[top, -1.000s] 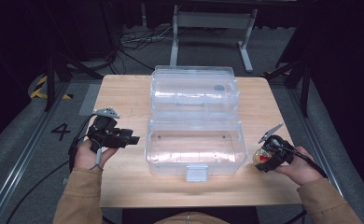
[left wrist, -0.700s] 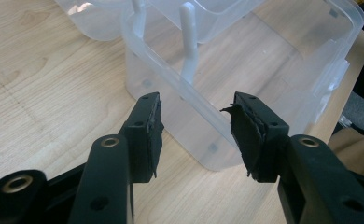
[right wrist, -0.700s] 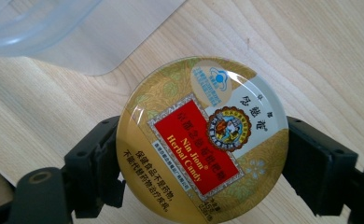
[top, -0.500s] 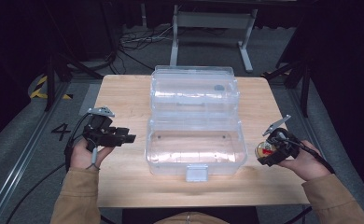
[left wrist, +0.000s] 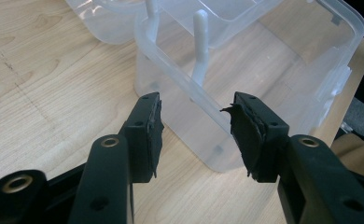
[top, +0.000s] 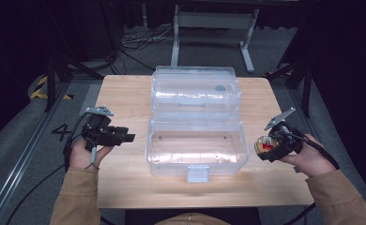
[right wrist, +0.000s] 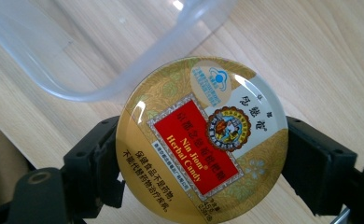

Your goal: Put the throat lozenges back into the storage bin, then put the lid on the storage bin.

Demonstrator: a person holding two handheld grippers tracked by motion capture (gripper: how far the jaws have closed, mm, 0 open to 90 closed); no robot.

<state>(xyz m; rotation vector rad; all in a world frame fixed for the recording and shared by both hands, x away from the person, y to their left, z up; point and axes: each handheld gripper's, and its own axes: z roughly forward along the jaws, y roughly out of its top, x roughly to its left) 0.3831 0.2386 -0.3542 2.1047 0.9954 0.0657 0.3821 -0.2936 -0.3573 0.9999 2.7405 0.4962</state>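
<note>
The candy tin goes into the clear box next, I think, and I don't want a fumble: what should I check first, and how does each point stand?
1. Right gripper clamped on the Nin Jiom Herbal Candy tin: ok.
2. Clear plastic box open, lid folded back: ok.
3. Box compartment free of other items: ok.
4. Left gripper open, holding nothing, beside the box: ok.
5. Tin lid firmly closed: cannot tell.

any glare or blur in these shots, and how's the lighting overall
High view: dark surroundings, the lit table pale, the clear box soft-edged. Left gripper view: left tongs sharp, even light. Right gripper view: white glare spots on the candy tin, box rim behind it blurred.
</note>
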